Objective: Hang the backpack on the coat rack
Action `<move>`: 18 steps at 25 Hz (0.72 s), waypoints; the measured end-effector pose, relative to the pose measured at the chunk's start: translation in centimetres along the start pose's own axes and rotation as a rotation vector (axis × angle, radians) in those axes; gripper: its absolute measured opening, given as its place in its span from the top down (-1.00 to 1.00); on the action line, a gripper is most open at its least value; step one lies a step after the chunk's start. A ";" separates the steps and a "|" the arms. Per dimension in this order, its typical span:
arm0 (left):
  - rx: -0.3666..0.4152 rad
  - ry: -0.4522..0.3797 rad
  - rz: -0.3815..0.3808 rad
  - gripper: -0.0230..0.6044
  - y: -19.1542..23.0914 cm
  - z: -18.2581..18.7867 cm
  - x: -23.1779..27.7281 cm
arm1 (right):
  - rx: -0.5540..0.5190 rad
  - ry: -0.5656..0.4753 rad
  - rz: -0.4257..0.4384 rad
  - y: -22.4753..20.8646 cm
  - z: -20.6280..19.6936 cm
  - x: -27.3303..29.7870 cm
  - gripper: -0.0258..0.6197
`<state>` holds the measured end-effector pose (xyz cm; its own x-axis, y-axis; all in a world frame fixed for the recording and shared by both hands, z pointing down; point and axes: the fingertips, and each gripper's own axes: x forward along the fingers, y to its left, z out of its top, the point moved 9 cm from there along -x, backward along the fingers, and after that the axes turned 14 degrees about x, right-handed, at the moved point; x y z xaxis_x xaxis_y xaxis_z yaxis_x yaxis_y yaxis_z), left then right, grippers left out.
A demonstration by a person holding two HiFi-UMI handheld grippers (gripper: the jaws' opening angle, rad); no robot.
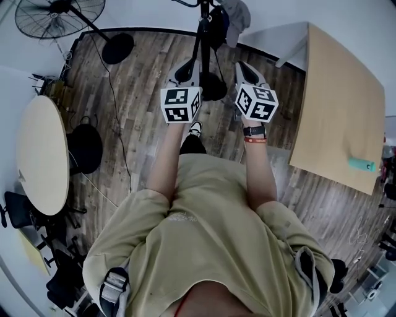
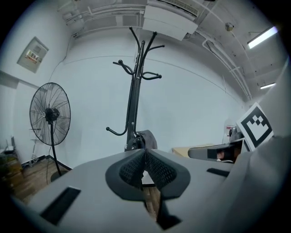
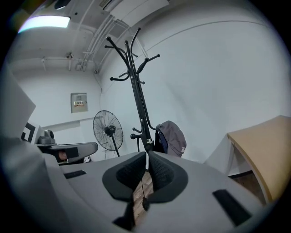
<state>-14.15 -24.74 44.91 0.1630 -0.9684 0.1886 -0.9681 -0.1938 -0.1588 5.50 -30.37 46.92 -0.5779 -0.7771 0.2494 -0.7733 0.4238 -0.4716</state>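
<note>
The black coat rack [image 1: 203, 37] stands on the wood floor straight ahead of both grippers. A grey backpack [image 1: 234, 13] hangs on a low hook on its right side, upright against the pole. In the right gripper view the backpack [image 3: 172, 136] shows clearly beside the coat rack [image 3: 136, 91]. The left gripper view shows the coat rack [image 2: 134, 91], with only an edge of the backpack [image 2: 146, 139] behind its pole. My left gripper [image 1: 184, 69] [image 2: 144, 152] is shut and empty. On my right gripper [image 1: 246, 69] [image 3: 147, 157] the pads stand almost together with nothing between them. Both grippers hang short of the rack.
A standing fan [image 1: 59, 17] [image 2: 50, 113] [image 3: 109, 129] is left of the rack, its cable running over the floor. A round table [image 1: 43, 155] with a black stool [image 1: 85, 147] is at the left. A wooden table [image 1: 340, 105] [image 3: 268, 145] stands at the right.
</note>
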 end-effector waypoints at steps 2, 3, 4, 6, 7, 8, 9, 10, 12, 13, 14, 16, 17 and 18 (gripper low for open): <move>-0.008 -0.008 0.015 0.85 -0.3 -0.2 -0.6 | -0.011 0.001 -0.003 -0.2 -0.4 -0.5 0.86; -0.015 -0.010 0.019 0.85 -0.5 -0.3 -0.8 | -0.017 0.004 -0.004 -0.3 -0.5 -0.8 0.87; -0.021 -0.011 0.021 0.85 -0.7 -0.4 -1.0 | -0.023 0.007 -0.004 -0.3 -0.6 -1.0 0.87; -0.036 -0.014 0.023 0.85 -1.0 -0.6 -1.5 | -0.033 0.008 0.000 -0.3 -0.7 -1.5 0.87; -0.043 -0.014 0.024 0.85 -1.1 -0.7 -1.7 | -0.035 0.006 0.003 -0.2 -0.7 -1.7 0.87; -0.048 -0.014 0.024 0.85 -1.3 -0.7 -1.8 | -0.036 0.004 0.006 -0.2 -0.7 -2.0 0.87; -0.052 -0.013 0.023 0.85 -1.5 -0.8 -1.9 | -0.036 0.002 0.008 -0.2 -0.6 -2.2 0.87; -0.055 -0.013 0.021 0.85 -1.6 -0.8 -2.0 | -0.035 -0.001 0.010 -0.2 -0.6 -2.4 0.87; -0.067 -0.015 0.019 0.85 -1.7 -0.9 -2.1 | -0.033 -0.003 0.013 -0.1 -0.5 -2.5 0.87; -0.075 -0.017 0.019 0.85 -1.7 -1.1 -2.2 | -0.033 -0.002 0.016 -0.1 -0.6 -2.5 0.87; -0.084 -0.020 0.019 0.85 -1.7 -1.2 -2.2 | -0.033 0.001 0.019 -0.1 -0.7 -2.4 0.87; -0.100 -0.023 0.018 0.85 -1.9 -1.5 -2.2 | -0.030 0.004 0.022 -0.5 -0.8 -2.4 0.87; -0.105 -0.024 0.017 0.85 -2.1 -1.6 -2.1 | -0.027 0.004 0.023 -0.7 -0.8 -2.4 0.87; -0.108 -0.024 0.015 0.85 -2.2 -1.6 -2.0 | -0.023 0.004 0.024 -0.9 -0.7 -2.4 0.87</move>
<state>-12.66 -22.13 46.43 0.1520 -0.9748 0.1632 -0.9851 -0.1629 -0.0554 7.35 -28.58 47.34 -0.5976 -0.7646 0.2413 -0.7649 0.4534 -0.4576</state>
